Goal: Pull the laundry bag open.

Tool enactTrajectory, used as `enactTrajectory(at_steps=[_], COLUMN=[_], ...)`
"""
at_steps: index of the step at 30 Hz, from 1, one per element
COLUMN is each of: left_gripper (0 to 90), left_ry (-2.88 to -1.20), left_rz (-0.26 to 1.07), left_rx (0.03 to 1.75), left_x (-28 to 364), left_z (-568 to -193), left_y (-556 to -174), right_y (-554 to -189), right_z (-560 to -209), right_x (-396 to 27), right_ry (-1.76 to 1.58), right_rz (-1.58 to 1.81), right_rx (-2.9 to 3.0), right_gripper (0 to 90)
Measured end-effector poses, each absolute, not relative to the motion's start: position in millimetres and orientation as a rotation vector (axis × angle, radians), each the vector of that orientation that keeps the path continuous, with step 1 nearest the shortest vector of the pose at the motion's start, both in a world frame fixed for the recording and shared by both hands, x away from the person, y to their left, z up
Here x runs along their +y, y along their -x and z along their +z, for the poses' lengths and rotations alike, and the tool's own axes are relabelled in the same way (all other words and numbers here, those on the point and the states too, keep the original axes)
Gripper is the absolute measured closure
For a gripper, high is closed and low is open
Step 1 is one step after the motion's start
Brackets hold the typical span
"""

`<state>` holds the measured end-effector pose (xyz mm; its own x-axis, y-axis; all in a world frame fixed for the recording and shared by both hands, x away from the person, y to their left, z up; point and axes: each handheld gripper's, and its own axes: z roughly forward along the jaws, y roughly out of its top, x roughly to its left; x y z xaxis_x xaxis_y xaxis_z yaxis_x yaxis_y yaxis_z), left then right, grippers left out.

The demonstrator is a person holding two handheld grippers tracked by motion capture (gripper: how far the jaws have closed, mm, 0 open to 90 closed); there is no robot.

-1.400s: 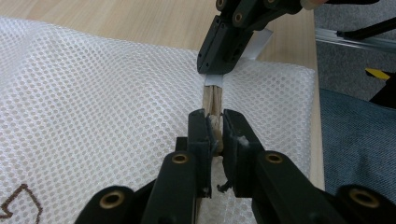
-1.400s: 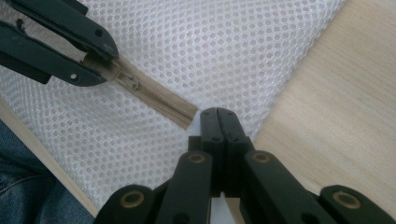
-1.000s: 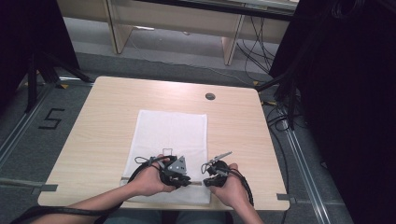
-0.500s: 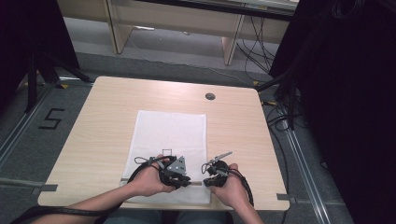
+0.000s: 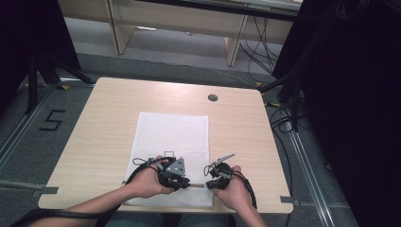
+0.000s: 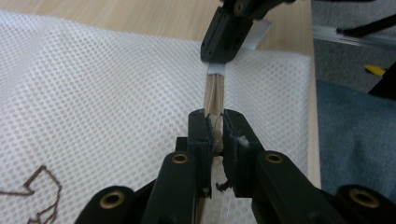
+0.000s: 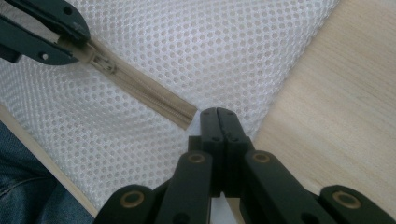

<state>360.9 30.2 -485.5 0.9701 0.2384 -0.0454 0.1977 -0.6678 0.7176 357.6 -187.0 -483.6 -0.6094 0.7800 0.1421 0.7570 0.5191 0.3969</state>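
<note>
A white mesh bag [image 5: 172, 132] lies flat on the wooden table [image 5: 108, 109], its beige zipper [image 7: 149, 95] running along the near edge. My left gripper [image 6: 215, 116] is shut on the zipper pull [image 7: 100, 63], with the zipper tape [image 6: 215, 91] stretching away from its jaws. My right gripper [image 7: 218, 112] is shut on the bag's fabric just past the zipper's end, close to the bag's corner. In the high view the left gripper [image 5: 182, 179] and the right gripper [image 5: 211, 182] face each other over the bag's near edge, a short length of zipper between them.
The table's near edge lies just behind the bag, with the person's jeans [image 6: 355, 130] below it. A round cable hole [image 5: 213, 98] sits at the back of the table. Bare wood [image 7: 336, 93] lies right of the bag. Cables and dark stands surround the table.
</note>
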Motion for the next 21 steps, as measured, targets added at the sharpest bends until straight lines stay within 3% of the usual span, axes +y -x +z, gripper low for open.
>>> enactTrajectory(at_steps=[21], left_gripper=[81.4], left_ry=[-2.341], left_rz=[0.074], left_rx=[0.288], left_x=[39.8], left_z=[-484.3], left_y=[-360.7], right_y=[-357.2], right_z=[-483.3], right_x=[-187.3], right_ry=[-1.382], right_rz=[0.654], right_rx=[2.695], right_gripper=[90.0])
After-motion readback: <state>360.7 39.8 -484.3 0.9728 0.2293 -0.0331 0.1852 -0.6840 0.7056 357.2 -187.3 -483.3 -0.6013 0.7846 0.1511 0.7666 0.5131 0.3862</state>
